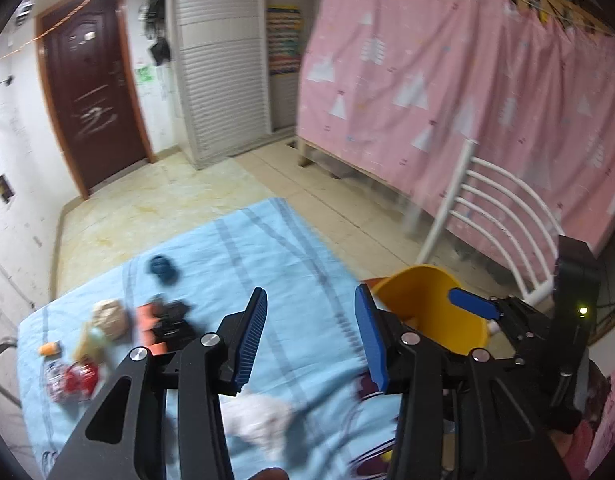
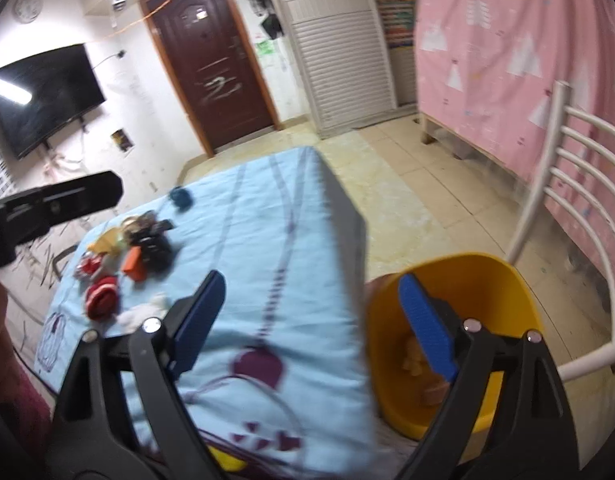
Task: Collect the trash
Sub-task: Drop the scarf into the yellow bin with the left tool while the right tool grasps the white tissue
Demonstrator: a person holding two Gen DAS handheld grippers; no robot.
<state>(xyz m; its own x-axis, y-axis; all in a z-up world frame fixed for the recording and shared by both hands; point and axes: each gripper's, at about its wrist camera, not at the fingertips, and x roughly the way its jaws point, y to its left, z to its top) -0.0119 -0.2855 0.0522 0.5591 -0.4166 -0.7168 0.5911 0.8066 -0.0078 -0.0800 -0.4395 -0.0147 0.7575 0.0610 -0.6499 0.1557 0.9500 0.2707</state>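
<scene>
A table under a light blue cloth (image 1: 267, 248) carries scattered trash: a white tissue (image 1: 259, 420), a red wrapper (image 1: 71, 376), a beige crumpled wad (image 1: 109, 318), an orange box with a black item (image 1: 163, 324) and a dark blue lump (image 1: 161, 268). My left gripper (image 1: 311, 336) hangs open above the cloth with nothing between its pads. A yellow bin (image 2: 507, 292) stands on the floor at the table's right edge, with some scraps (image 2: 415, 356) inside. My right gripper (image 2: 313, 320) is wide open and holds nothing; it straddles the table edge, with one fingertip (image 2: 427, 328) over the bin.
A white metal chair (image 2: 567, 184) stands just right of the bin, before a pink curtain (image 1: 447, 80). Beyond the table are tiled floor (image 2: 407, 184), a brown door (image 2: 215, 68), a white slatted cabinet (image 2: 339, 52) and a wall-mounted TV (image 2: 43, 96).
</scene>
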